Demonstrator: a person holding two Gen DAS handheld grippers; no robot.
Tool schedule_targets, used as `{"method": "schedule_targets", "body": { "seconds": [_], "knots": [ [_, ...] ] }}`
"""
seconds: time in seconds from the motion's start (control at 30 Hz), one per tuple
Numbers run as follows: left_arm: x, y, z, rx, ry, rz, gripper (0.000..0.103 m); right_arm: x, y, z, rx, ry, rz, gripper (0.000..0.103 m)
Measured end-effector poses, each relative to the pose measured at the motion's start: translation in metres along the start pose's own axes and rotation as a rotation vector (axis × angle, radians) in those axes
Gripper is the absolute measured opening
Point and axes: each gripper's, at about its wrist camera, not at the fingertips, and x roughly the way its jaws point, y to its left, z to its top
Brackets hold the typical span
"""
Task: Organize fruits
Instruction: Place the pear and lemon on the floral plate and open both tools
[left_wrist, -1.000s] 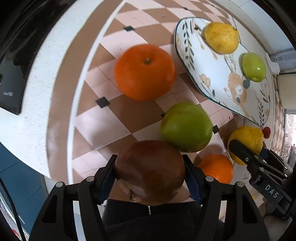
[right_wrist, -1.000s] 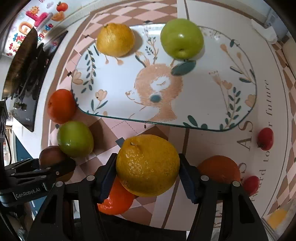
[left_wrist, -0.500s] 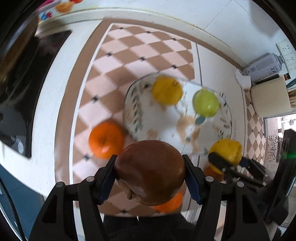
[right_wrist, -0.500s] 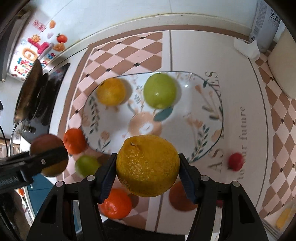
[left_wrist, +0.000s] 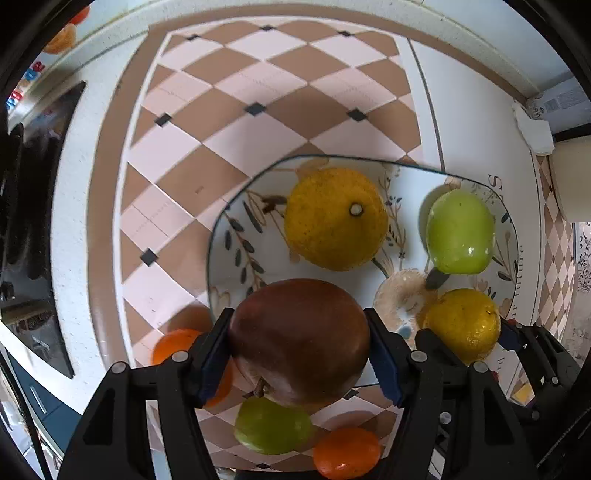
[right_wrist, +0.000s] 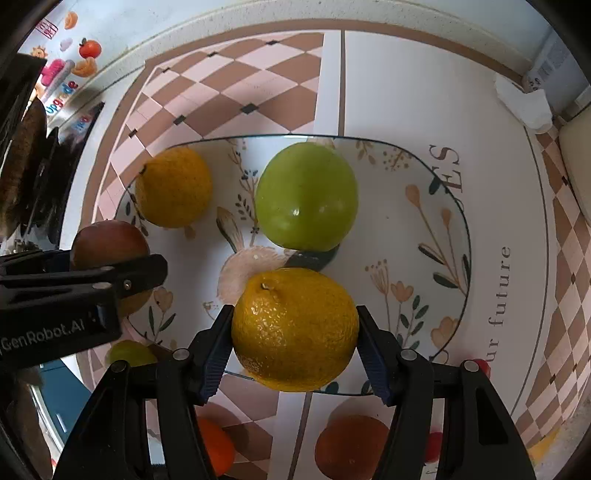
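Observation:
My left gripper (left_wrist: 300, 345) is shut on a dark red apple (left_wrist: 299, 339) and holds it above the near left edge of the patterned plate (left_wrist: 236, 258). My right gripper (right_wrist: 294, 334) is shut on a yellow citrus (right_wrist: 295, 328) above the plate's near part (right_wrist: 417, 229). On the plate lie a yellow citrus (left_wrist: 334, 218) and a green apple (left_wrist: 460, 232); both also show in the right wrist view, the citrus (right_wrist: 173, 192) left of the apple (right_wrist: 306, 195). The left gripper with the red apple (right_wrist: 107, 240) shows at the left of the right wrist view.
On the checkered mat (left_wrist: 258, 92) near the plate's front lie a green apple (left_wrist: 271, 424) and two oranges (left_wrist: 347, 456) (left_wrist: 173, 341). Small red fruits (right_wrist: 480, 365) lie on the white mat at right. A dark stove (left_wrist: 26, 206) is at left, a white container (right_wrist: 576, 162) at right.
Both grippers have moved forward and down toward the plate with their fruits still held. The plate now looks larger and closer in both views.

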Motion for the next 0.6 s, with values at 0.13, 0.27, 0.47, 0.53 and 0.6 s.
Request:
{"method": "schedule_targets", "body": {
  "seconds": [0.13,0.27,0.47,0.53,0.6],
  "knots": [
    [0.006,0.002,0.000,-0.017,0.016,0.002,0.065,0.006,-0.002,0.004,0.003,0.024,0.008,0.066],
    [0.010,0.006,-0.003,-0.048,0.029,-0.021,0.066,0.008,-0.006,0.007,0.019,0.048,0.029,0.071],
    [0.007,0.012,-0.007,-0.041,0.013,-0.020,0.087,-0.005,-0.011,0.006,0.039,0.024,0.012,0.088],
    [0.004,0.015,-0.009,-0.046,0.005,-0.022,0.088,-0.010,-0.015,0.004,0.050,0.023,0.004,0.088],
    [-0.005,0.018,-0.008,-0.046,-0.012,-0.014,0.088,-0.017,-0.020,0.001,0.062,0.015,-0.004,0.089]
  ]
}}
